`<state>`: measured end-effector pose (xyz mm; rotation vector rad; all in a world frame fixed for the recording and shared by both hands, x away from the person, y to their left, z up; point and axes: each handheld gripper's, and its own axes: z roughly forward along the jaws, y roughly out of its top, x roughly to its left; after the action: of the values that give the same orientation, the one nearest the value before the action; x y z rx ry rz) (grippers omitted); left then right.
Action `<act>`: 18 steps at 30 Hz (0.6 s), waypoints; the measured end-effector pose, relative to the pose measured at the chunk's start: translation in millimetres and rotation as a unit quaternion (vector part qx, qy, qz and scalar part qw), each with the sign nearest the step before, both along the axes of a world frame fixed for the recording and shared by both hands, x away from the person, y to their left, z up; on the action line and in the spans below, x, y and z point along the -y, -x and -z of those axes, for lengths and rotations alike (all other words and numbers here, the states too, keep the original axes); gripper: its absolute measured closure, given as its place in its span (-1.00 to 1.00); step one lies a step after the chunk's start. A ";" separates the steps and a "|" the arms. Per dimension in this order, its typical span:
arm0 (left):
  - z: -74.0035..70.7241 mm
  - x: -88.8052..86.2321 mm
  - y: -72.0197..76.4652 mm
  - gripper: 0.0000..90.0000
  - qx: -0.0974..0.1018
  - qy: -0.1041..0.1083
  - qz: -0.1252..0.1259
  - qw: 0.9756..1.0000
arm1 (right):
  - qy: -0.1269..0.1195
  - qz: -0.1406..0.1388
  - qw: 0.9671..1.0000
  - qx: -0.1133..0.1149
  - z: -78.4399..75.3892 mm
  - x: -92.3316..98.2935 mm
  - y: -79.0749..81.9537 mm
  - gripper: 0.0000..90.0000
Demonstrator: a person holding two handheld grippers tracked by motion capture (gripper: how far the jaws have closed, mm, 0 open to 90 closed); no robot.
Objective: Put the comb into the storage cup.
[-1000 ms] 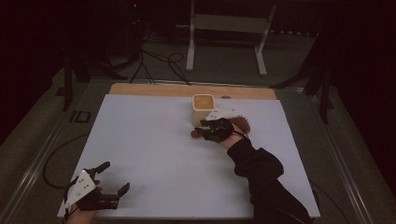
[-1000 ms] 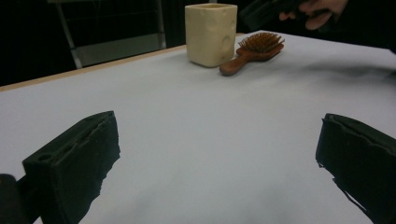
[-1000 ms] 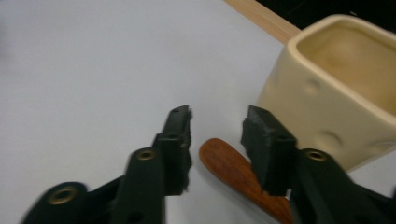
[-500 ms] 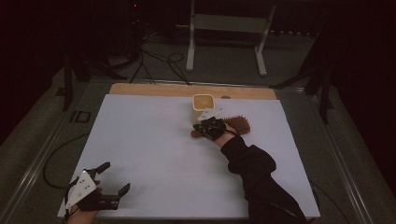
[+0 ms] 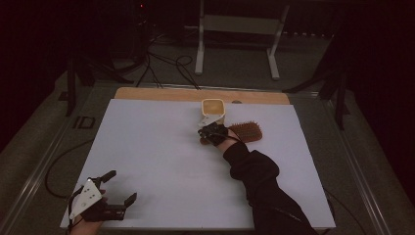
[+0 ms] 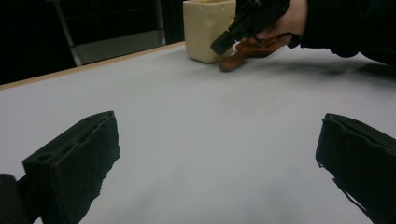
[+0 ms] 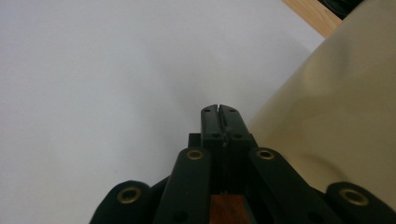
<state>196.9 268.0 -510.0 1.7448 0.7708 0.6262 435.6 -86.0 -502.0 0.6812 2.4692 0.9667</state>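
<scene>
hairbrush (image 5: 244,131): lying beside cream cup (image 5: 213,110), far side of white table (image 5: 147,161), shifted slightly left since 0.5 s ago | right gripper (image 5: 207,133): jaws clenched on hairbrush handle, nudged toward cup | left gripper (image 5: 115,188): jaws released, near corner, unchanged

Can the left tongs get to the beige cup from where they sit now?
Probably yes. The left tongs rest open at the near left corner, with bare white table between them and the beige cup. The right tongs and hairbrush crowd the cup's near side.
</scene>
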 end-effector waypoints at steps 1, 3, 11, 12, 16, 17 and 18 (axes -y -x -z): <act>-0.2 -0.2 -0.1 -1.00 0.002 0.002 0.000 1.000 | 0.004 0.002 1.000 0.000 0.4 -0.8 -1.0 1.00; -0.2 -0.2 0.1 -1.00 0.002 0.002 0.000 1.000 | 0.002 0.004 1.000 0.000 2.4 -2.5 -2.6 1.00; 0.2 -0.9 0.4 -1.00 0.001 0.001 0.001 1.000 | 0.016 0.005 1.000 -0.007 10.4 -6.0 -6.1 1.00; -0.1 -0.9 0.4 -1.00 0.002 0.004 0.000 1.000 | 0.021 0.007 1.000 -0.005 11.1 -6.1 -6.4 1.00; 0.2 -0.9 0.8 -1.00 0.001 0.001 0.001 1.000 | 0.030 0.006 0.999 -0.012 12.8 -4.8 -6.6 1.00; -0.1 -0.9 0.7 -1.00 0.002 0.004 0.000 1.000 | 0.032 0.006 0.999 -0.013 13.3 -4.9 -6.0 1.00; -0.4 -1.0 0.6 -1.00 0.003 0.004 0.000 1.000 | 0.033 0.004 0.999 -0.014 14.2 -5.1 -5.0 1.00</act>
<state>196.3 269.0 -509.6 1.7348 0.7684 0.6260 440.6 -80.9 -516.3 0.6873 2.5075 0.8748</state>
